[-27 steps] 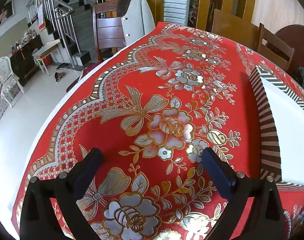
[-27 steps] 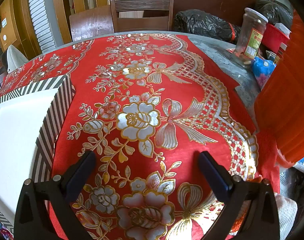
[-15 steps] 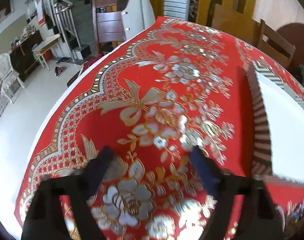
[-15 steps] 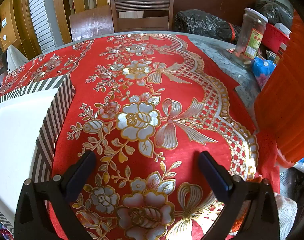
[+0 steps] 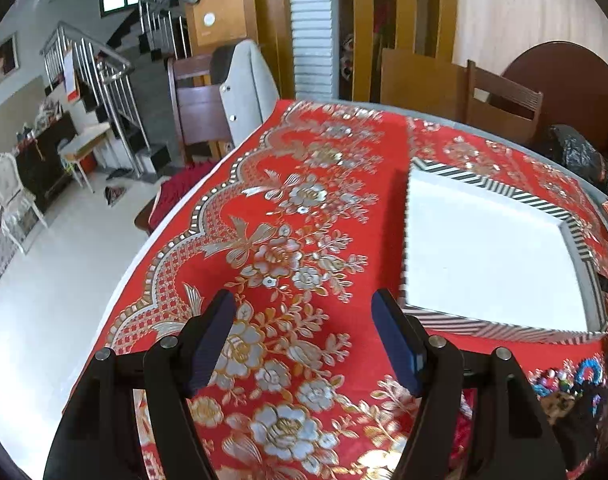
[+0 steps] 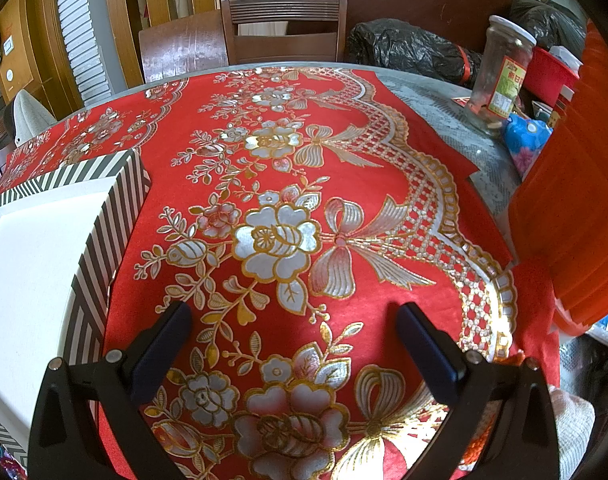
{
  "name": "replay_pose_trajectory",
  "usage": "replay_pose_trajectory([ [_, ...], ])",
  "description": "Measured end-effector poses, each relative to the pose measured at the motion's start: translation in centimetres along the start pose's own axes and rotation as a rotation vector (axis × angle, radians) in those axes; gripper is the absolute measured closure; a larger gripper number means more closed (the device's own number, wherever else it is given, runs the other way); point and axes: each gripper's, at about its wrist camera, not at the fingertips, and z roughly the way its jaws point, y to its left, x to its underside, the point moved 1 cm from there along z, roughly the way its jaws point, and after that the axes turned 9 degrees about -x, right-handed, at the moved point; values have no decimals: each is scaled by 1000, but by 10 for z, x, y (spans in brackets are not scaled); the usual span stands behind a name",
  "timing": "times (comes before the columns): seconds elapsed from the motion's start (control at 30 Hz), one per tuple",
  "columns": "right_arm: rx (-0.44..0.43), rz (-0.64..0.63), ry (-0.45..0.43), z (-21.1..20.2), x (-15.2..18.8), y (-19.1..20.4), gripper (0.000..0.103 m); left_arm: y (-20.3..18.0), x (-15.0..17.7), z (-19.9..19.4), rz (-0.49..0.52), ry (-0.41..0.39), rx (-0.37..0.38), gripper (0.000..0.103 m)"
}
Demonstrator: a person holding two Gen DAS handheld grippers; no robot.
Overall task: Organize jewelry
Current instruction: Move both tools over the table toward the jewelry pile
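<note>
A shallow box with black-and-white striped sides and a white inside (image 5: 484, 256) lies on the red and gold floral tablecloth (image 5: 288, 240). It also shows at the left of the right wrist view (image 6: 32, 264). A heap of colourful bead jewelry (image 5: 564, 384) lies at the near right, in front of the box. My left gripper (image 5: 304, 312) is open and empty above the cloth, left of the box. My right gripper (image 6: 294, 324) is open and empty above the cloth, right of the box.
A glass jar (image 6: 500, 76), a blue packet (image 6: 524, 140), black bags (image 6: 408, 48) and a red-orange container (image 6: 576, 208) crowd the table's right side. Wooden chairs (image 6: 284, 28) stand behind the table. The table's left edge drops to the floor (image 5: 44, 280).
My left gripper has risen and swung right, so the whole box and the jewelry heap have come into view; its fingers stand a little closer together. The right gripper has not moved.
</note>
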Motion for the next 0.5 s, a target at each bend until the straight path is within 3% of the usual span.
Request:
replay_pose_trajectory([
  [0.23, 16, 31, 73, -29, 21, -1, 4, -15, 10, -24, 15, -31, 23, 35],
  [0.5, -118, -69, -30, -115, 46, 46, 6, -26, 19, -42, 9, -40, 52, 35],
])
